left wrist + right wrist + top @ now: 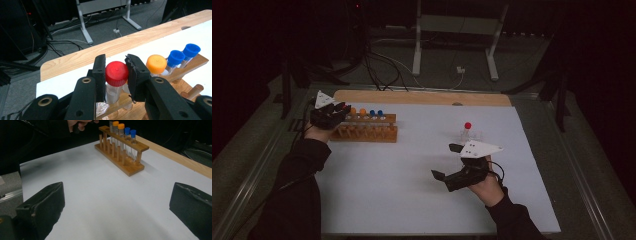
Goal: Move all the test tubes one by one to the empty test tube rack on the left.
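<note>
Your left gripper (117,75) is clamped on the red-capped tube (115,82), jaws pinching the cap from both sides with the pads square on its ribbed edge; the tube sits at the left end of the wooden rack (367,130), at the far left of the white mat (412,190), next to the orange-capped tube (156,64) and, beyond that, the two blue-capped tubes (183,53). Whether it is seated in its hole or already a little raised can't be told from these angles. The tube's long axis runs vertical, cap up, clear body pointing down through the rack's top rail. So work along that axis: move straight up or straight down, wrist level, no sideways pull, or the body will bind in the hole and drag the rack. Mind the orange cap just beside your right-hand pad; there's little clearance, so don't roll toward it. The hold is on the cap alone, so keep the squeeze steady; a plastic cap may slip if you twist. Your right gripper (451,165) hangs over the mat's right half with jaws spread wide, holding nothing, near a second red-capped tube (467,131) standing upright. It is well placed to steady the rack if it starts to slide.
</note>
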Demonstrator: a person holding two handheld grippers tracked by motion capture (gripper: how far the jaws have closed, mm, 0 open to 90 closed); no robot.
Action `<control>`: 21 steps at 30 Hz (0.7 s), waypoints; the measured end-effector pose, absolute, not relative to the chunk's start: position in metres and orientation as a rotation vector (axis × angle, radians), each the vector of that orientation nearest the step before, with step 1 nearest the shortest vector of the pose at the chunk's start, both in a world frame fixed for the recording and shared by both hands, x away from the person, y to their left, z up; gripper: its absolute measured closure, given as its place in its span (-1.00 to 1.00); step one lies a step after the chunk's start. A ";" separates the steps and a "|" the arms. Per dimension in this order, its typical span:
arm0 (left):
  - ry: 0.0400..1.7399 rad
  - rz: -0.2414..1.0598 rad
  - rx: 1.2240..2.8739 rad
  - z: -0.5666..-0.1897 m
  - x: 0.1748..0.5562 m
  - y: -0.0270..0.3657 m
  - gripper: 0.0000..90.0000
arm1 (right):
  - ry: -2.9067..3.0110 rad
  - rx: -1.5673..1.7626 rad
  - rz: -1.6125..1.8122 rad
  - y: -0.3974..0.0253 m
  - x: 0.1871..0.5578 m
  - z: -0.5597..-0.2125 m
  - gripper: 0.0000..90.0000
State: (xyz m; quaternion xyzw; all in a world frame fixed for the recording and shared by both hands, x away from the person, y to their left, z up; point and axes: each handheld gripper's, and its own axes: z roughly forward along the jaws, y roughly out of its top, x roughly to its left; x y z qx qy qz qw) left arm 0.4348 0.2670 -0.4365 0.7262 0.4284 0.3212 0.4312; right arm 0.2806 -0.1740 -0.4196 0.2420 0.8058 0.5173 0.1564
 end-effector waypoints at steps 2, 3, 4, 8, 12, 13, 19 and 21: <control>1.071 0.800 1.811 -0.436 0.435 0.267 0.59 | 2.306 0.693 1.481 -0.174 0.281 -0.420 -1.00; 1.073 0.800 1.811 -0.436 0.435 0.267 0.59 | 2.306 0.694 1.481 -0.174 0.281 -0.420 -1.00; 1.077 0.798 1.809 -0.436 0.435 0.267 0.59 | 2.306 0.694 1.480 -0.174 0.281 -0.419 -1.00; 1.090 0.786 1.787 -0.434 0.433 0.270 0.59 | 2.303 0.696 1.484 -0.175 0.281 -0.419 -1.00; 1.097 0.788 1.820 -0.437 0.434 0.270 0.59 | 2.303 0.697 1.483 -0.175 0.281 -0.419 -1.00; 1.102 0.782 1.826 -0.439 0.435 0.269 0.59 | 2.303 0.696 1.482 -0.175 0.281 -0.419 -1.00; 1.124 0.764 1.823 -0.442 0.437 0.270 0.59 | 2.301 0.699 1.484 -0.176 0.281 -0.418 -1.00; 1.127 0.764 1.832 -0.441 0.437 0.269 0.59 | 2.302 0.701 1.487 -0.176 0.281 -0.419 -1.00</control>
